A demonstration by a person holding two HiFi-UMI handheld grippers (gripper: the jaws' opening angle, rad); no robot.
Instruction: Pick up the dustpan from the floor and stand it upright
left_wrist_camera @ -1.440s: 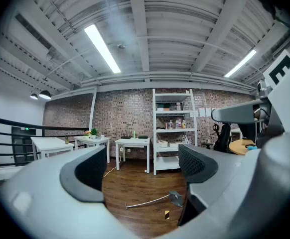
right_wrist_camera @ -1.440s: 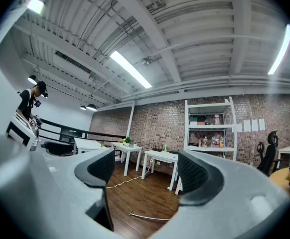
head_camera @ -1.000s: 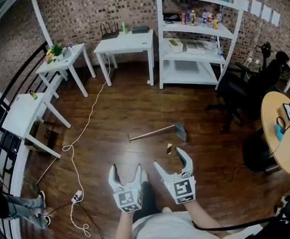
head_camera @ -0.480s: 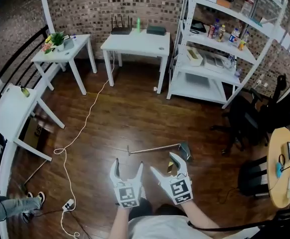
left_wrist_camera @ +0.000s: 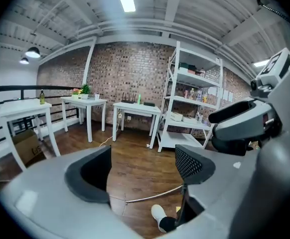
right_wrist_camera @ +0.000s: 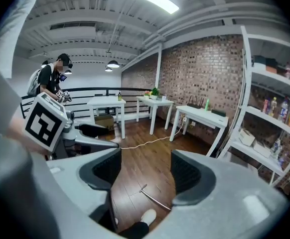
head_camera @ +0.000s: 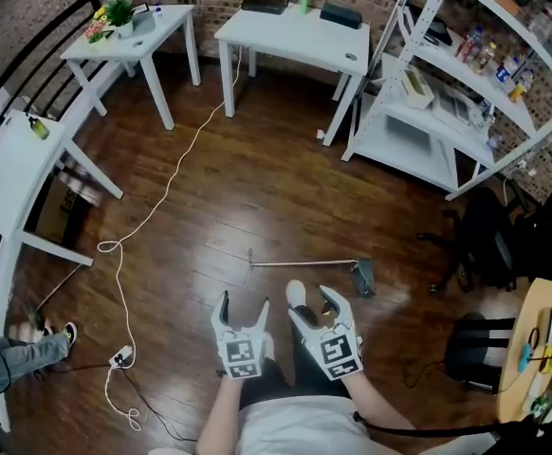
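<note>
The dustpan [head_camera: 363, 278] lies flat on the wooden floor, its long metal handle [head_camera: 304, 263] pointing left. Both grippers hover above the floor on the near side of it, touching nothing. My left gripper [head_camera: 243, 303] is below the handle's left half; its jaws are closing with nothing between them. My right gripper [head_camera: 319, 304] is just short of the pan end, its jaws also closing on nothing. A white shoe [head_camera: 296, 293] shows between the two grippers. The handle [left_wrist_camera: 155, 195] appears beyond the left gripper [left_wrist_camera: 142, 171], and the handle [right_wrist_camera: 155, 199] also lies beyond the right gripper [right_wrist_camera: 145, 171].
A white cable [head_camera: 153, 221] snakes across the floor to a power strip [head_camera: 120, 355] at left. White tables [head_camera: 295, 31] and a shelving unit [head_camera: 447, 93] line the back. A black chair [head_camera: 489, 245] and a round table [head_camera: 532, 349] stand at right. Another person [right_wrist_camera: 53, 78] stands by the railing.
The view has advanced toward the dustpan, which now lies just past the gripper tips. Both grippers have come forward and down, and their jaws stand narrower.
</note>
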